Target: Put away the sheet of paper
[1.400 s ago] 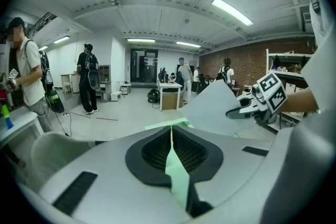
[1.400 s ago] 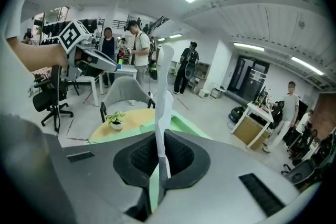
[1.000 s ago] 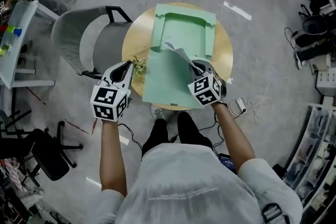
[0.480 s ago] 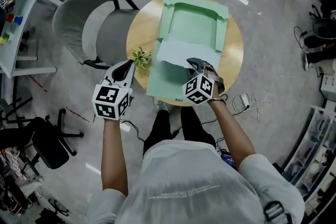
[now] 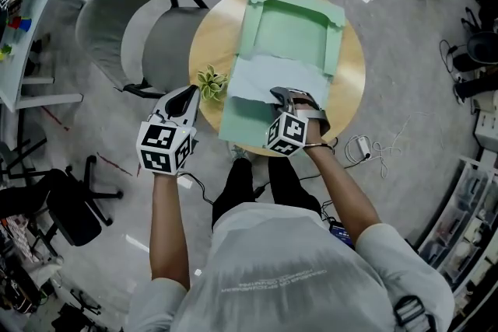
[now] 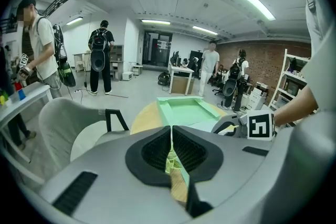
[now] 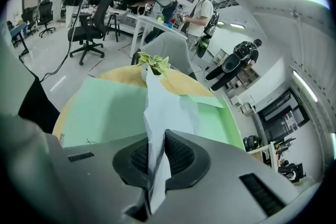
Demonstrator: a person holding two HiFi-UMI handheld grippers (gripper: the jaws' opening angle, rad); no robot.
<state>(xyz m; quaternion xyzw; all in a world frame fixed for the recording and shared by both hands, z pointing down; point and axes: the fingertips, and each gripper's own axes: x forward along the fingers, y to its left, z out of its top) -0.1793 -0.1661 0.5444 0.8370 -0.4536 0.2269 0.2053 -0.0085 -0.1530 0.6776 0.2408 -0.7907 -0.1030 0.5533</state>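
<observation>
A pale sheet of paper point(image 5: 268, 78) lies across the middle of an open green folder point(image 5: 292, 31) on the round wooden table point(image 5: 352, 82). My right gripper point(image 5: 281, 96) is shut on the sheet's near edge. In the right gripper view the paper point(image 7: 157, 107) runs up from between the jaws over the green folder point(image 7: 105, 113). My left gripper point(image 5: 188, 95) hovers at the table's left rim, shut with nothing in it. In the left gripper view its jaws meet in front of the green folder point(image 6: 189, 110).
A small potted plant point(image 5: 210, 82) stands on the table just left of the folder, close to my left gripper. A grey chair point(image 5: 132, 35) sits left of the table. Cables and a white plug point(image 5: 358, 152) lie on the floor at right. People stand further off.
The sheet, a second ago a small raised flap in the right gripper, now lies spread out flat across the folder. The right gripper still holds its edge. The left gripper has barely moved.
</observation>
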